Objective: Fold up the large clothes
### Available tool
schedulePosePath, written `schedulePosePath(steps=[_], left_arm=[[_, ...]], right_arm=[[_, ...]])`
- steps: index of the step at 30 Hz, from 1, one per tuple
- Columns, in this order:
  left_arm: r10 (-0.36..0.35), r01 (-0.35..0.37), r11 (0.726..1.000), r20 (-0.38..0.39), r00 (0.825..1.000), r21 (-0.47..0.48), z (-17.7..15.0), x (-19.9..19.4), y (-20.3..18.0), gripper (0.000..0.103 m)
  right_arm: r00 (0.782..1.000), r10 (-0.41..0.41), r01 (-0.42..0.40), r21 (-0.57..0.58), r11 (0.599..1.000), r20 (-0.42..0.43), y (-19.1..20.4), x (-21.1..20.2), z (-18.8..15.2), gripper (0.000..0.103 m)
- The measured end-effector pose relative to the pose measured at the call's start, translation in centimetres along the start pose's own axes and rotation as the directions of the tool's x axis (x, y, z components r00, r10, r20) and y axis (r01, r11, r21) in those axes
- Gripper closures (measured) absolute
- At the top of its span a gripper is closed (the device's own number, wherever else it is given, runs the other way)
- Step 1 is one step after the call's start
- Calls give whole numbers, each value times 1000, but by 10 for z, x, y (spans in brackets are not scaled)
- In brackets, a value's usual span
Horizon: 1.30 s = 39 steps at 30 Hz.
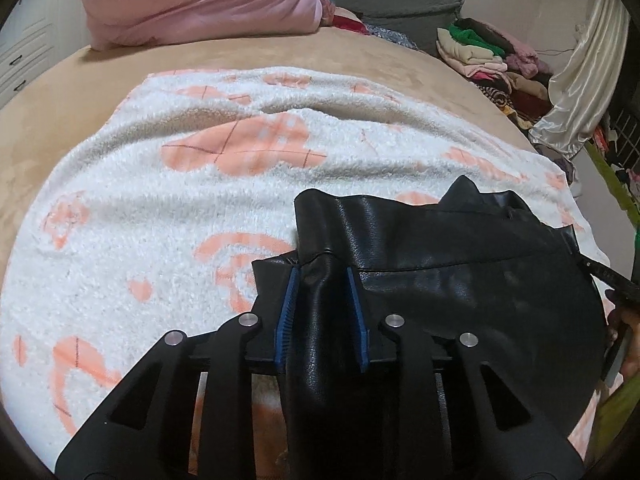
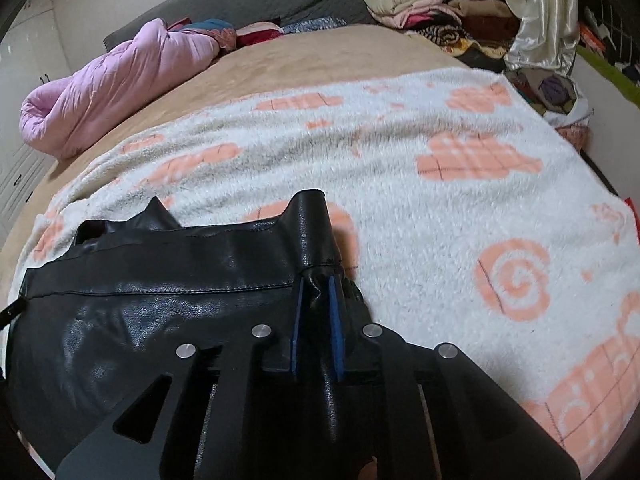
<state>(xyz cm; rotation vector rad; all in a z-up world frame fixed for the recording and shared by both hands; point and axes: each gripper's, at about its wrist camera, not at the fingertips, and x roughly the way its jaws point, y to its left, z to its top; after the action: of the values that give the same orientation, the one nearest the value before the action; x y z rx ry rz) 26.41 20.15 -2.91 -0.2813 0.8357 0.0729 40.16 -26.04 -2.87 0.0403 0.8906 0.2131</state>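
Both tools are gripping now. The left tool [image 1: 322, 276] is pinching a bunched corner of the black glossy leather-look garment [image 1: 460, 280] between its blue pads, jaws nearly closed on the fold. The right tool [image 2: 319, 280] is doing the same at the opposite corner, its pads squeezed tight on a puckered seam.

The garment is stretching between the two, long axis running side to side, 9 to 3 o'clock. From the left tool it is lying off toward 3 o'clock; from the right tool, toward 9 o'clock. Neither hand is nearer; each is holding its own end, with the held edge draping toward the person.

Beyond the grip, at 12 o'clock, the white fluffy blanket with peach hearts [image 1: 192, 184] is lying open and bare, giving plenty of room to carry the edge forward. Farther out, tan bed cover [image 1: 280, 54], then a rolled pink quilted duvet [image 1: 200, 0] at 11 o'clock and a heap of mixed folded clothes [image 1: 492, 60] at 1 o'clock, well apart from the work.
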Motion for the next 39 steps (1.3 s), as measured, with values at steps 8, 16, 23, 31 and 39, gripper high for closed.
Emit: schedulePosePath(steps=[8,16,23,31,39], left_arm=[[18,-16,999,22,1000,-52,9,-17,8,54],[-38,44,996,71,997,-76,12,-51,4,13],[-148,149,982,22,989,-114,-15,-59,3,10],[-255,220,946,-126,959,-239,-61,-31,3,10],[-207,189,970,-106,973,-154,-70,-44,-15,52]], right_arm=[[1000,16,-17,55,998,23,-10,-28,1,48],[986,164,-164,69,984,2,-31,-69,-28,28],[967,253,-251,119,961,-5,-45,-86,-60,14],[910,410,-384,234,893,-70,-54,-61,-82,45],[922,385,-369,216,904,-35,-44,-91,-87,80]])
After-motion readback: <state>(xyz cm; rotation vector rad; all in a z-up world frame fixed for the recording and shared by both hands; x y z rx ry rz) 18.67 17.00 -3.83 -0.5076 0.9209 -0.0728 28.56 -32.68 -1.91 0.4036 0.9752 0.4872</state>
